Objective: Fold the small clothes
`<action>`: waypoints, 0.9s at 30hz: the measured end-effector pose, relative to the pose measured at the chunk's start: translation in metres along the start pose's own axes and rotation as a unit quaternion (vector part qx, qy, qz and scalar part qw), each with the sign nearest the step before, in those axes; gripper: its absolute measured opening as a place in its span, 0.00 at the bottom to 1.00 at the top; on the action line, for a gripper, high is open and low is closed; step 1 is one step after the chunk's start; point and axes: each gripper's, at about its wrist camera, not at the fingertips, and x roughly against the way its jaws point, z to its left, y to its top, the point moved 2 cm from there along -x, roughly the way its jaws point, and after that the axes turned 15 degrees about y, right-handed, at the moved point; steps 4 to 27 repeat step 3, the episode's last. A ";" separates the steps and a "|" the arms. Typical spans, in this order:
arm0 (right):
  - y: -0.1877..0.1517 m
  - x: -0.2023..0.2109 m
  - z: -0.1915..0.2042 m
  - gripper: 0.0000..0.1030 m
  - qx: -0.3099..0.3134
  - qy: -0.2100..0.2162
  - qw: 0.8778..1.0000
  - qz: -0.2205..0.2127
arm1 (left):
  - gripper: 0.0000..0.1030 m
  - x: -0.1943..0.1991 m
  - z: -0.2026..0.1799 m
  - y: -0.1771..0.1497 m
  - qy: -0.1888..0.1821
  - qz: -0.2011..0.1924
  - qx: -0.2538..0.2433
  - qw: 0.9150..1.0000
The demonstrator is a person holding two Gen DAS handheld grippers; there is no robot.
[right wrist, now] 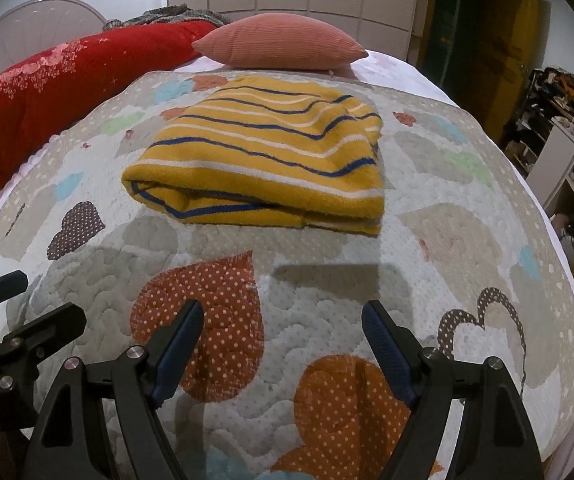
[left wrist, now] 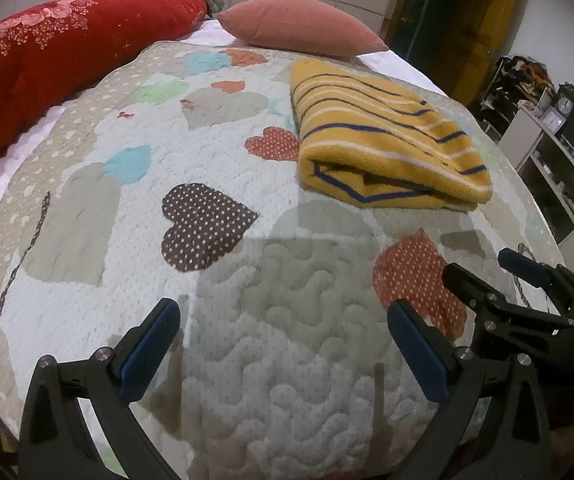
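A folded yellow garment (right wrist: 263,160) with blue and white stripes lies on the quilt (right wrist: 327,288), toward the far end of the bed, its thick folded edge turned to the cameras; it lies flat, layers stacked, touching nothing but the quilt

The right gripper (right wrist: 283,344) hangs over the near part of the quilt, jaws wide, nothing between them; its blue pads (right wrist: 387,356) stand over an orange dotted heart patch (right wrist: 207,312); the garment is well apart from the tips, straight ahead

The left gripper (left wrist: 287,344) is likewise wide and empty, over a grey quilted patch; in its view the garment (left wrist: 383,140) sits ahead and to the right, next to a small red dotted heart; a brown dotted heart (left wrist: 203,228) lies ahead to the left

Each gripper shows at the edge of the other's view, so the two are side by side and near each other

Behind the garment a pink pillow (right wrist: 279,42) rests at the head of the bed; a red floral blanket (left wrist: 47,60) runs along the left side; a shelf (right wrist: 571,168) with clutter stands to the right of the bed
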 end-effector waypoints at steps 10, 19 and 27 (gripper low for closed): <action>0.005 -0.005 0.000 0.83 -0.002 0.002 1.000 0.003 | 1.00 -0.006 0.002 0.003 0.000 0.004 0.004 1.000; 0.005 -0.005 0.000 0.83 -0.002 0.002 1.000 0.003 | 1.00 -0.006 0.002 0.003 0.000 0.004 0.004 1.000; 0.005 -0.005 0.000 0.83 -0.002 0.002 1.000 0.003 | 1.00 -0.006 0.002 0.003 0.000 0.004 0.004 1.000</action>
